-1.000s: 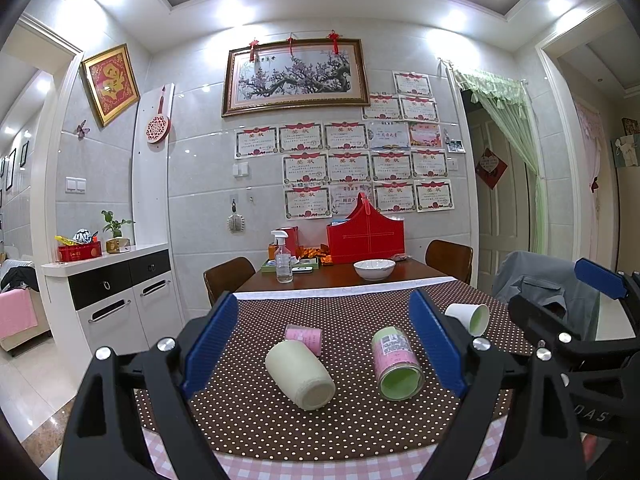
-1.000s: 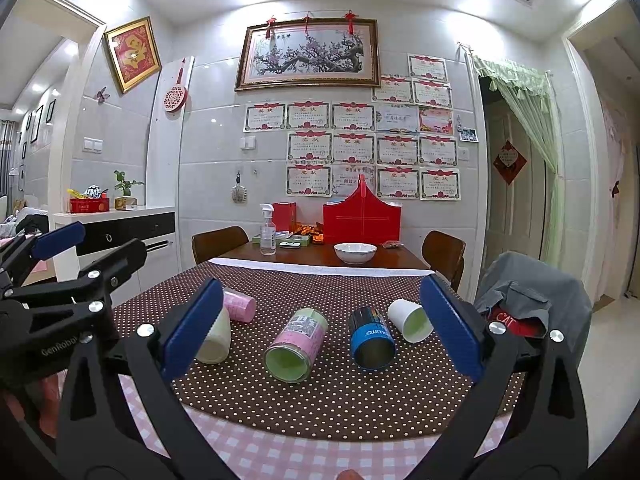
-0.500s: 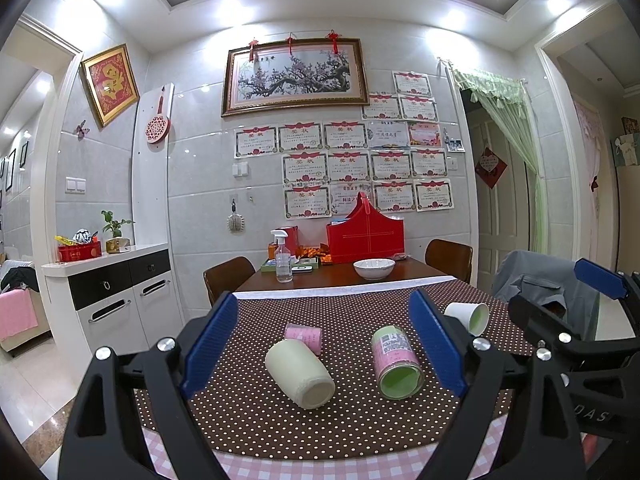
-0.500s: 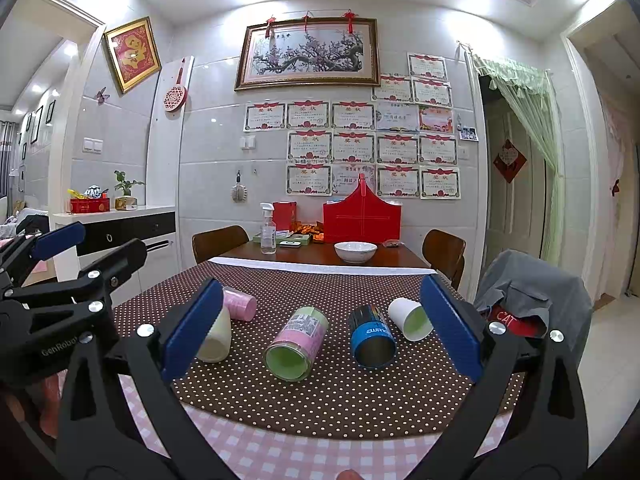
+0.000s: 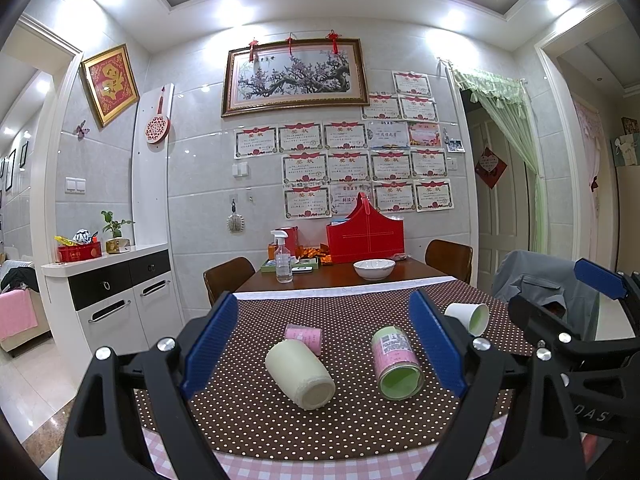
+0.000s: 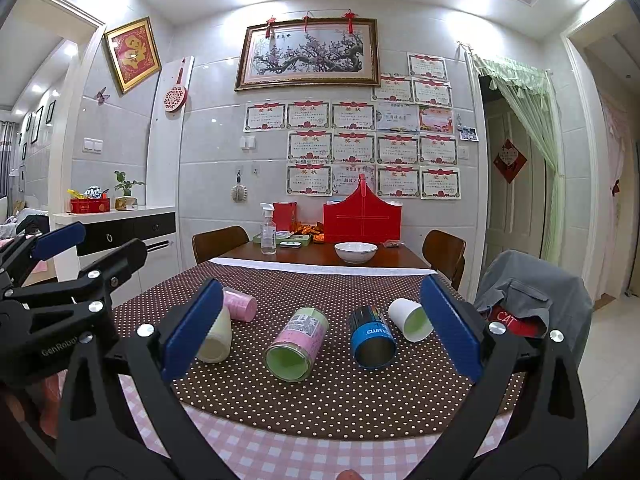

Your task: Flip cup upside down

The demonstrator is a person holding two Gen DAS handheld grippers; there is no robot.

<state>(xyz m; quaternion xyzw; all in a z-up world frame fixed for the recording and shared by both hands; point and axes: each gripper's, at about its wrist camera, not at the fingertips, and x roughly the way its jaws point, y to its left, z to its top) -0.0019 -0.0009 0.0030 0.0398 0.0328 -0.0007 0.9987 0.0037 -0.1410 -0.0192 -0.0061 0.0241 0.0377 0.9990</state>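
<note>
Several cups lie on their sides on the brown dotted mat (image 5: pixel 256 420). A cream cup (image 5: pixel 299 374) and a small pink cup (image 5: pixel 304 337) lie in the left wrist view, beside a pink-and-green cup (image 5: pixel 396 362) and a white paper cup (image 5: pixel 468 317). In the right wrist view these are the cream cup (image 6: pixel 215 338), pink cup (image 6: pixel 240 305), pink-and-green cup (image 6: pixel 296 344), a blue-and-black cup (image 6: pixel 372 338) and the white paper cup (image 6: pixel 410 319). My left gripper (image 5: pixel 324 354) and right gripper (image 6: pixel 320 330) are both open, empty, held above the table's near edge.
A white bowl (image 6: pixel 355 251), a spray bottle (image 6: pixel 268 230) and a red box (image 6: pixel 362 218) stand at the table's far end. Wooden chairs stand at both sides. A chair with a grey jacket (image 6: pixel 532 296) is at the right. A white sideboard (image 5: pixel 112 292) is at the left.
</note>
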